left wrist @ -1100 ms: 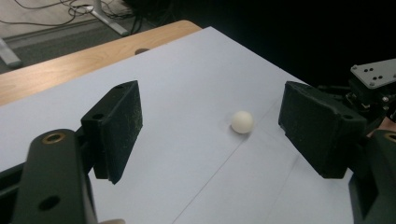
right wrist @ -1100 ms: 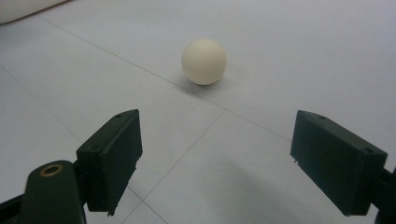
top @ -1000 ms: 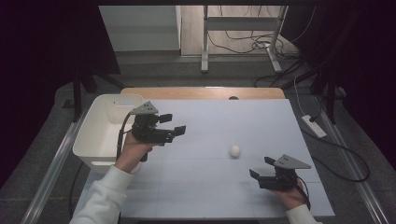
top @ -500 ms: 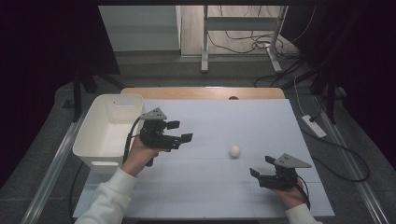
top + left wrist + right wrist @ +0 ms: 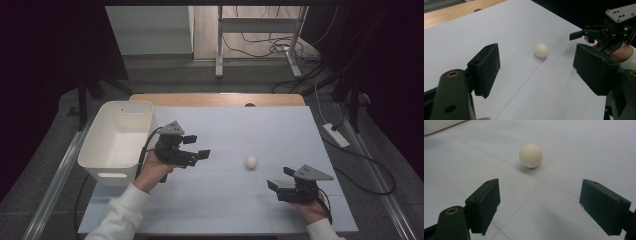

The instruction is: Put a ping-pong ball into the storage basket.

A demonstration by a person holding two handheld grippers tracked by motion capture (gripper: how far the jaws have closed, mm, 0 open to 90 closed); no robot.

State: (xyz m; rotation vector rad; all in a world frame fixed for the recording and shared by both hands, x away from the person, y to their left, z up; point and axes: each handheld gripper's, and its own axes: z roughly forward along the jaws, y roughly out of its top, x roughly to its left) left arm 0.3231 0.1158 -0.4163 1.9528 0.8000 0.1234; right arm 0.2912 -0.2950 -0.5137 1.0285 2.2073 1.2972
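Observation:
A small white ball (image 5: pixel 251 161) lies on the pale table sheet right of centre; it also lies ahead of both pairs of jaws (image 5: pixel 541 50) (image 5: pixel 530 155). My left gripper (image 5: pixel 198 148) hovers left of the ball, pointing right toward it, jaws open and empty (image 5: pixel 536 72). My right gripper (image 5: pixel 280 177) rests near the front right, a short way in front of and to the right of the ball, pointing left; its jaws stand open with nothing between them (image 5: pixel 539 200). The right gripper (image 5: pixel 584 33) also shows in the left gripper view beyond the ball.
A white plastic bin (image 5: pixel 116 140) stands at the table's left edge, just left of my left hand. A wooden strip (image 5: pixel 220 99) runs along the far edge. Cables and a power strip (image 5: pixel 336 135) lie on the floor to the right.
My left gripper has moved right and down, away from the bin and toward the ball. The right gripper and the ball have stayed put.

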